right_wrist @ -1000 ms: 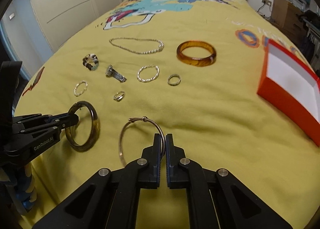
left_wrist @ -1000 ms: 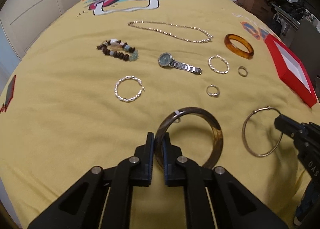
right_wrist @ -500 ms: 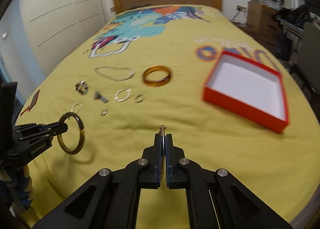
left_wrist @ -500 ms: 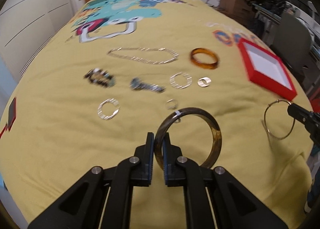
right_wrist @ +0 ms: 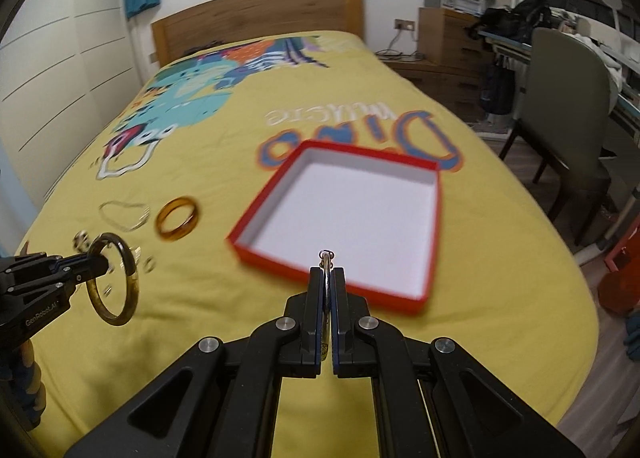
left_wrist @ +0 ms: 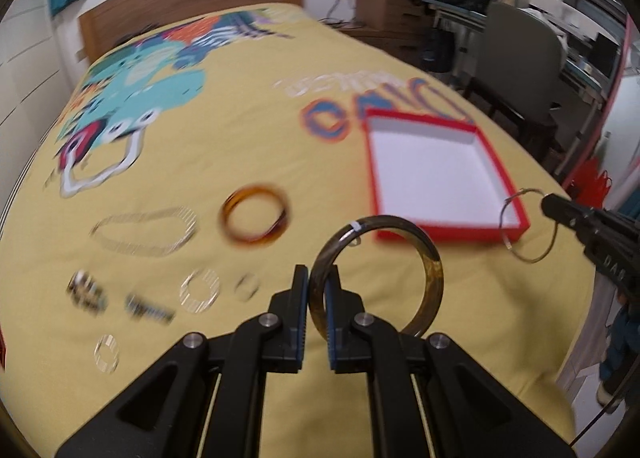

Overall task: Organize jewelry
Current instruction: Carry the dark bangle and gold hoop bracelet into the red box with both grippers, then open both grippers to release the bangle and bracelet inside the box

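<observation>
— Left gripper [left_wrist: 318, 290]?
— Clamped narrow on the near-left rim of the dark horn-coloured bangle [left_wrist: 424, 258], held up off the yellow bedspread [left_wrist: 240, 138]. Standing upright on edge in the left wrist view, with a small white tag near its top. Also visible from the right wrist view, far left, bangle [right_wrist: 132, 282] hanging from the fingertips.

— Right gripper [right_wrist: 328, 290]?
— Closed almost fully on the thin silver hoop [right_wrist: 327, 258], seen edge-on there, only its clasp end poking out past the fingertips. From the left wrist view, at the right edge, hoop [left_wrist: 510, 226] held upright, overlapping the near right corner of the box.

— The box?
— Red box [right_wrist: 280, 178] with a white inside, open, lying flat on the bedspread, right of centre, just beyond the right gripper's tips.

— Anything else lying on the bed?
— Left of the box, an amber bangle [left_wrist: 254, 220]. Further left, a silver chain necklace [left_wrist: 144, 232] in a loop. Nearer, a row of smaller pieces, blurred: a twisted silver ring shape [left_wrist: 200, 291], a small ring [left_wrist: 247, 287], something like a watch [left_wrist: 148, 309], a beaded bracelet [left_wrist: 86, 294], and another silver ring shape [left_wrist: 107, 352] nearest of all. All apart from one another.
</observation>
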`<state>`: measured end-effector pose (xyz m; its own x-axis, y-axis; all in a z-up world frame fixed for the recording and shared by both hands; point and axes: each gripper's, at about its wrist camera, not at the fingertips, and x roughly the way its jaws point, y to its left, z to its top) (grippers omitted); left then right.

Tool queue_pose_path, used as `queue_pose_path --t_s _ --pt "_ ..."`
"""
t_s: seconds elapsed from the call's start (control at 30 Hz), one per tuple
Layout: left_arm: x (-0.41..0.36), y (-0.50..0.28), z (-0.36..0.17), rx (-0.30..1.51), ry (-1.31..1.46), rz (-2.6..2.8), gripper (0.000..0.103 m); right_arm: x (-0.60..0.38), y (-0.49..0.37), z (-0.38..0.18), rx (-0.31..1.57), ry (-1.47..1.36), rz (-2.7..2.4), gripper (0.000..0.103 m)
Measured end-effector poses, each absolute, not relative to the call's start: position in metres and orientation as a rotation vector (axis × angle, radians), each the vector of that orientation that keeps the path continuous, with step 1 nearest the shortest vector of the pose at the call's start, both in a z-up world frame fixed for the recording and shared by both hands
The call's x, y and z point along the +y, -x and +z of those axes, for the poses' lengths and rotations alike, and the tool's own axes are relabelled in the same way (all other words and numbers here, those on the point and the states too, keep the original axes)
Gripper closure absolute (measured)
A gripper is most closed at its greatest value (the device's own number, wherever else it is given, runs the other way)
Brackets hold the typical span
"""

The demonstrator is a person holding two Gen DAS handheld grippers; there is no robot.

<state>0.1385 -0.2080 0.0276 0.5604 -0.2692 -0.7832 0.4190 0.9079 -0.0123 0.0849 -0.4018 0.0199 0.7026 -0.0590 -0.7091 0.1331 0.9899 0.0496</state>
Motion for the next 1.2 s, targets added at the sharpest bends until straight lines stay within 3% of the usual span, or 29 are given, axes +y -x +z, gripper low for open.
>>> queue_pose_path --t_s 0.43,0.73,1.07,1.2 --pt "-0.328 -0.229 -0.001 0.901 -0.248 -0.426 0.096 -0.457 -0.149 0.003 0.775 -0.226 -0.115 0.100" --pt "-0.342 -0.237 -0.051 0.974 -0.326 -0.399 0.096 -0.492 -0.162 -0.038 0.843 -0.288 -0.167 0.100" --pt "-0.343 -0.233 -0.067 1.021 -0.335 -0.406 0.093 -0.489 -0.161 -0.055 0.897 -0.197 -0.171 0.099" --pt "-0.339 -0.236 -0.064 1.046 -0.274 -0.436 0.083 -0.489 -0.158 -0.053 0.897 -0.169 -0.185 0.095"
